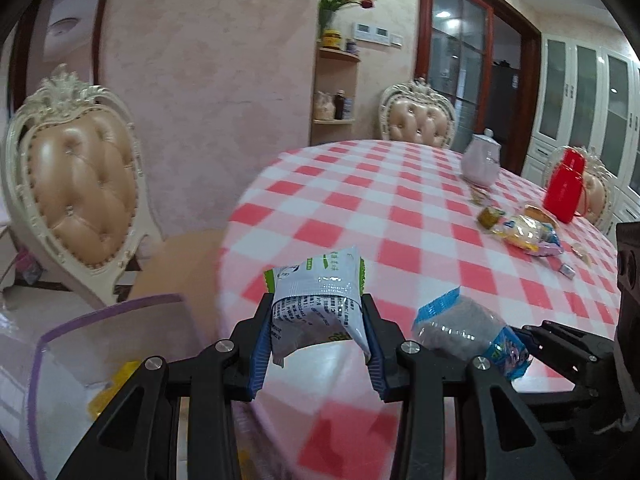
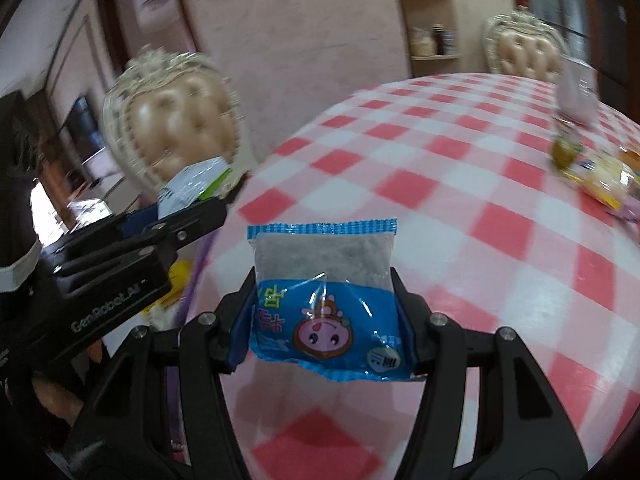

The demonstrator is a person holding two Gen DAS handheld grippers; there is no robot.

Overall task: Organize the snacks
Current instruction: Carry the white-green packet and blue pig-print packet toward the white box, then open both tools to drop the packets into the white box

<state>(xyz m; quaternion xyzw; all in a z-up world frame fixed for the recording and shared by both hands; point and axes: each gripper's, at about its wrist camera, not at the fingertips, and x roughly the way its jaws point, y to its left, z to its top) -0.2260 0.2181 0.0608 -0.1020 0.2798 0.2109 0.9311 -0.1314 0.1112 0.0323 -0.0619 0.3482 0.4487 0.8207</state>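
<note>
Left gripper (image 1: 318,320): jaws pinching a white-and-green snack packet (image 1: 320,296), its printed text too small to read. Right gripper (image 2: 324,312): jaws pinching a blue snack packet (image 2: 326,300) with a clear window, a pink cartoon face and unreadable characters. Both packets are held above the near edge of the counter (image 1: 400,216), which is covered in red-and-white check. The left gripper's body reads "GenRobot.AI" in the right wrist view. A purple-rimmed clear bin (image 1: 80,340) stands lower left. More snacks (image 1: 528,234), a red flask (image 1: 566,184) and a teapot (image 1: 482,160) sit far right.
</note>
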